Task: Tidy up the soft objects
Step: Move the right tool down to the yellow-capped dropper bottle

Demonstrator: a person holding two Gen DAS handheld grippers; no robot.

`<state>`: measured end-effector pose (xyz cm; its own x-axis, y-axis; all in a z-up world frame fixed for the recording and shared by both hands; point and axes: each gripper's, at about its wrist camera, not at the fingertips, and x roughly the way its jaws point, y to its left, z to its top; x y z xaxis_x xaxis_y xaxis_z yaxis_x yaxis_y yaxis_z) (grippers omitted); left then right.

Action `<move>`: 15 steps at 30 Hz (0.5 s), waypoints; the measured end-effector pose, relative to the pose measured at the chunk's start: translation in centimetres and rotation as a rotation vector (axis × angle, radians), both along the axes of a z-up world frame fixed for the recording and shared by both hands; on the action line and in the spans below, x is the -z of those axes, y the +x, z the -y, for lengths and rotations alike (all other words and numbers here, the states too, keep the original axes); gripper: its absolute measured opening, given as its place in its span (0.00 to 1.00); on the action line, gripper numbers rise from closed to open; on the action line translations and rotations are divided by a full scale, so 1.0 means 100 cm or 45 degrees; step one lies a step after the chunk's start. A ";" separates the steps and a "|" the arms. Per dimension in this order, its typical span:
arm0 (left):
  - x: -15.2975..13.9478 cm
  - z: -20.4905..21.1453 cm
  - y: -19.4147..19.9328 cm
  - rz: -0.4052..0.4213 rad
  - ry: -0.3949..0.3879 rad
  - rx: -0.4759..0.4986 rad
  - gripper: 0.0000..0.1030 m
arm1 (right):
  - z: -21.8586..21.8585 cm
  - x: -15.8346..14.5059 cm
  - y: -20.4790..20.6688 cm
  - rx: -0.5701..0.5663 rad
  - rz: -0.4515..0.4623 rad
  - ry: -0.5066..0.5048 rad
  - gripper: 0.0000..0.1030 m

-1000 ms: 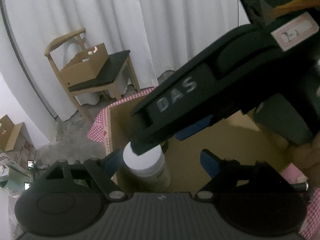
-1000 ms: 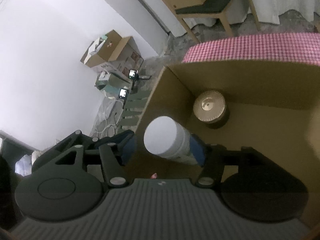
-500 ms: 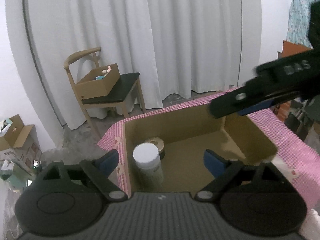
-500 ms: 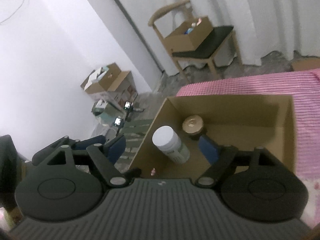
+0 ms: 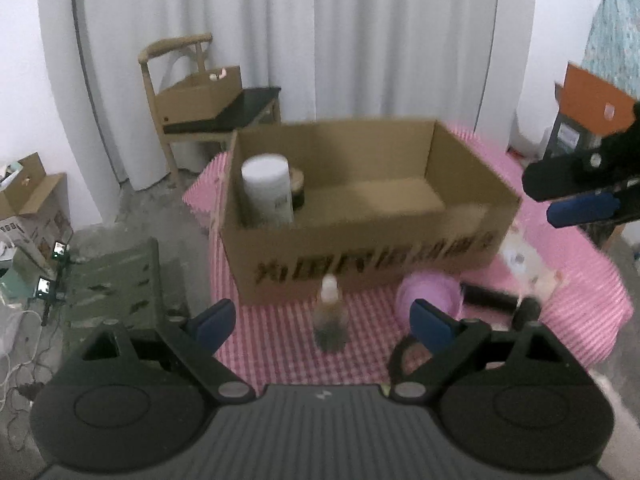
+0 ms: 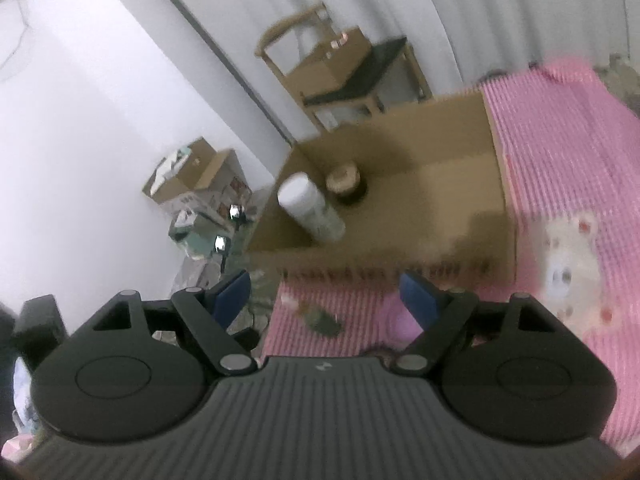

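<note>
Both grippers' fingers spread wide, grasping nothing. Left to right: white canister inside cardboard box, blurred small bottle in front, pink soft object partly hidden, pale plush, possibly a bear

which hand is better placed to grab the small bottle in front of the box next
Left, probably. The small white-capped bottle stands on the pink checked cloth, centred between the open left tool. The right tool, also open and empty, sees it off-centre.
</note>
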<state>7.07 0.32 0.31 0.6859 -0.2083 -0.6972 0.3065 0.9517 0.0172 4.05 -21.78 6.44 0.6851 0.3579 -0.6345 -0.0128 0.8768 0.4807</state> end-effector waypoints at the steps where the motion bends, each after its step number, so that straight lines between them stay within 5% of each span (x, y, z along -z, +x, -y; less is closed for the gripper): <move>1: 0.007 0.000 -0.002 -0.005 0.011 0.001 0.91 | -0.005 0.008 -0.002 -0.005 -0.022 0.006 0.80; 9: 0.051 0.006 0.000 0.014 0.116 0.079 0.85 | -0.054 0.030 0.026 -0.142 -0.093 -0.067 0.76; 15: 0.069 0.010 0.012 0.020 0.130 0.155 0.68 | -0.077 0.042 0.061 -0.228 -0.138 -0.137 0.59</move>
